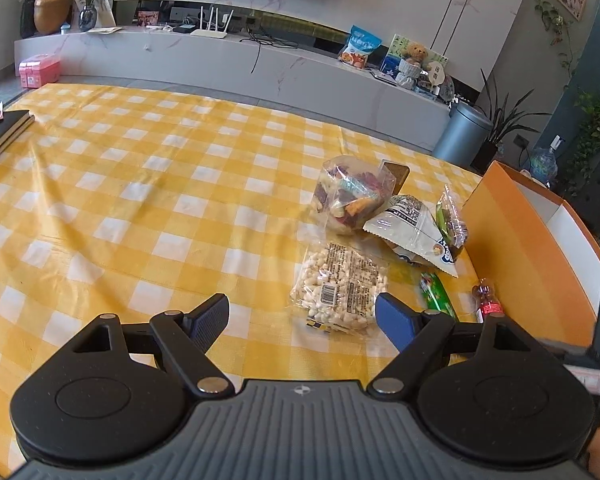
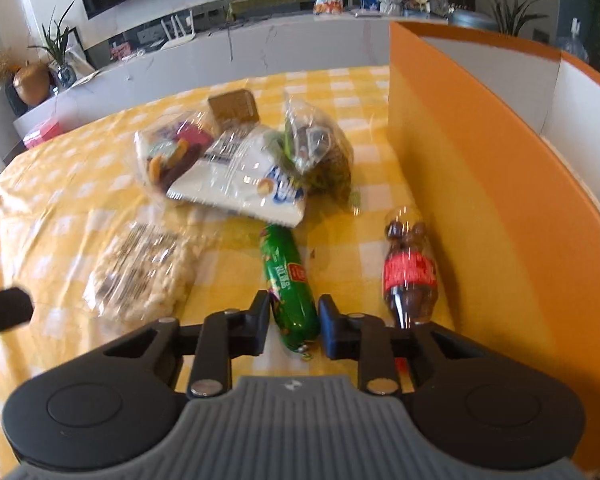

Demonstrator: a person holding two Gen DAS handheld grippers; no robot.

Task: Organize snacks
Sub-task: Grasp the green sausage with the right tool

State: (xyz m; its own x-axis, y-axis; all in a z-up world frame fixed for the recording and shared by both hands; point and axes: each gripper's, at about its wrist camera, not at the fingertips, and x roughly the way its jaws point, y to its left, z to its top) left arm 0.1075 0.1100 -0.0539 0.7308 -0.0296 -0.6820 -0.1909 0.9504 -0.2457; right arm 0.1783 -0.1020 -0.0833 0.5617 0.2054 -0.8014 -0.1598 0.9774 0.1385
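Note:
Snacks lie on the yellow checked tablecloth (image 1: pixel 140 184). A clear bag of white puffs (image 1: pixel 340 288) lies just ahead of my open, empty left gripper (image 1: pixel 302 310). My right gripper (image 2: pixel 294 314) has its jaws on either side of a green sausage pack (image 2: pixel 288 280) and is closed on it. A small cola bottle (image 2: pixel 410 272) lies to its right beside the orange box (image 2: pixel 480 168). Behind lie a white packet (image 2: pixel 240 176), a bag of mixed dried fruit (image 2: pixel 168 152) and a green-dark bag (image 2: pixel 316 140).
The orange box (image 1: pixel 532 248) stands open at the table's right edge. Dark books (image 1: pixel 0 132) lie at the far left. A brown packet (image 2: pixel 234 106) sits behind the pile. A marble TV bench (image 1: pixel 220 56) runs behind the table.

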